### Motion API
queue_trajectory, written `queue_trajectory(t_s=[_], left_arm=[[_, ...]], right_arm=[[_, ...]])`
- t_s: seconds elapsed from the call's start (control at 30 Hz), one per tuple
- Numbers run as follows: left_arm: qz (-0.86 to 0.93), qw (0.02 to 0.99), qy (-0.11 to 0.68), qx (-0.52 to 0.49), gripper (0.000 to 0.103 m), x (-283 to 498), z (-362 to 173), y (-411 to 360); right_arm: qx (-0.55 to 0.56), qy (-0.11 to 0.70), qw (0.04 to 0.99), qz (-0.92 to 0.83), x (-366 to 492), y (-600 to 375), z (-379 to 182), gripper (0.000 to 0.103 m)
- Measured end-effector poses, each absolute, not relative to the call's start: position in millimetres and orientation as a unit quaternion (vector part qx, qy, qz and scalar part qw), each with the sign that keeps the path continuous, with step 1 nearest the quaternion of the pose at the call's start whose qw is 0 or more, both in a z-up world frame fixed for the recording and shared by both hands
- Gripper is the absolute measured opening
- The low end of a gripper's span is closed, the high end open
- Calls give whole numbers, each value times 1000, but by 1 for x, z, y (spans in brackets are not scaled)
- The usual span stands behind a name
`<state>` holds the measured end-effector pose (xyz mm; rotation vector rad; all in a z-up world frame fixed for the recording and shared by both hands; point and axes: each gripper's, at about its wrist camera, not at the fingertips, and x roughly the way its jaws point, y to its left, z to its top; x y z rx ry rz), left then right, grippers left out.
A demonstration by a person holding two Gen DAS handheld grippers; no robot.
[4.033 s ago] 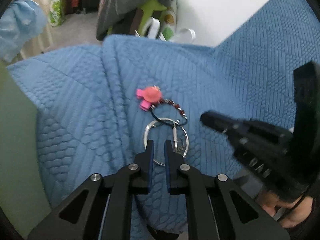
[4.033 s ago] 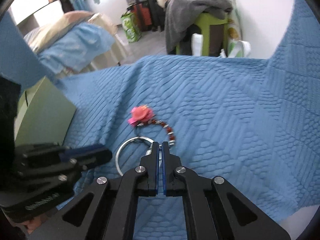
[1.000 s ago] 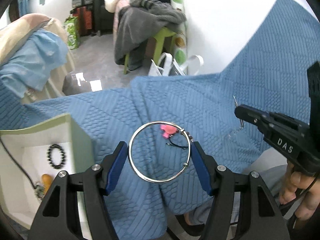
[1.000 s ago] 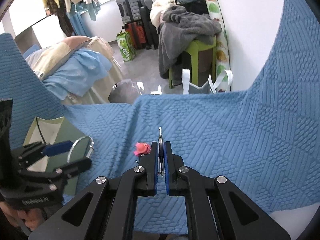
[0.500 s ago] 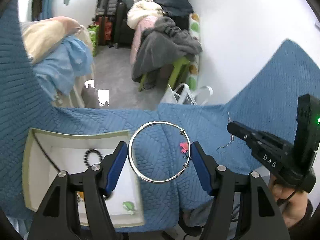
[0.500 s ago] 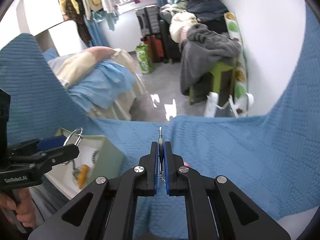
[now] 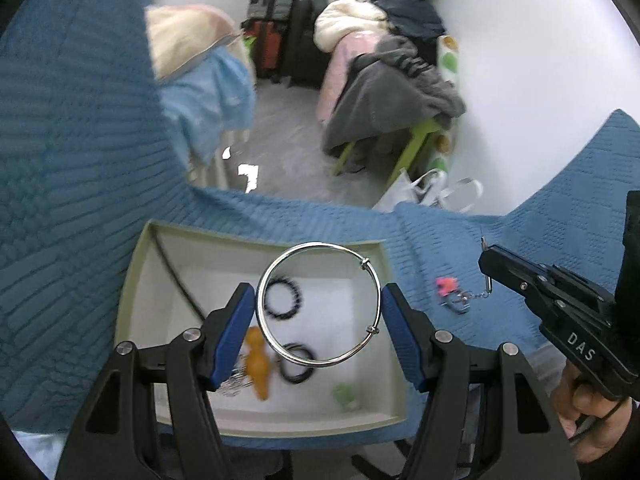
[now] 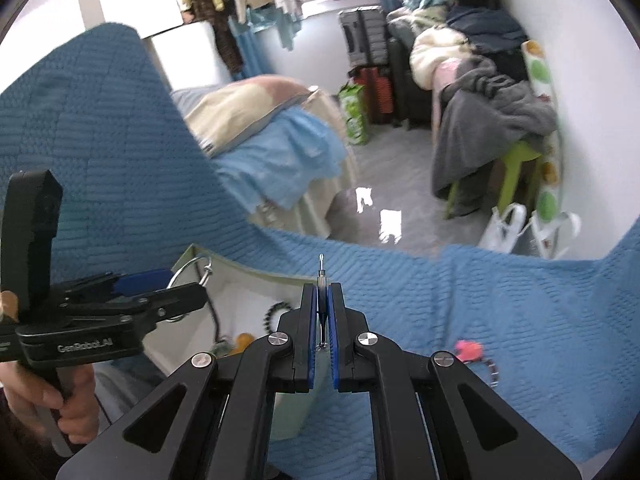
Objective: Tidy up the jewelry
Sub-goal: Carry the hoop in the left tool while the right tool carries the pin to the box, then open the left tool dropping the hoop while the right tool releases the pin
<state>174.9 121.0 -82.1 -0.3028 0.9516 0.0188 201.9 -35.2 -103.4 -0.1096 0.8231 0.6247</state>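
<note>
Colours and patterns, taken from the pale green tray [image 7: 132, 280]

Tray: pale green rim, white floor. Inside it: two black bead bracelets [image 7: 285, 298], an orange piece [image 7: 258, 364], a small light green piece [image 7: 346, 394]. Above it: silver bangle [image 7: 318, 304] between blue pads [image 7: 236, 332] on a black gripper frame. Under it: blue quilt [image 7: 80, 200] with a stitched geometric pattern. Right of it: a pink charm [image 7: 446, 285].

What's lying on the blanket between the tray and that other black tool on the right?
A pink charm on a small chain, lying on the blue blanket between the tray and the right gripper, seen in the left wrist view.
</note>
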Motion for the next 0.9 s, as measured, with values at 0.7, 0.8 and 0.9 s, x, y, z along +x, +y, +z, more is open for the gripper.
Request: queue_trajectory(t_s=[0.7,0.8,0.9], left_arm=[[46,818,550,-162,66,172,-146,159],[36,818,550,-161,66,172,-144,156],[34,819,551,-159,72,174,-143,152]], right_arm=[[-108,475,814,316,193,13,-172,4],[-93,479,809,327,194,11,-170,5],[-92,477,810,328,193,10,-168,19]])
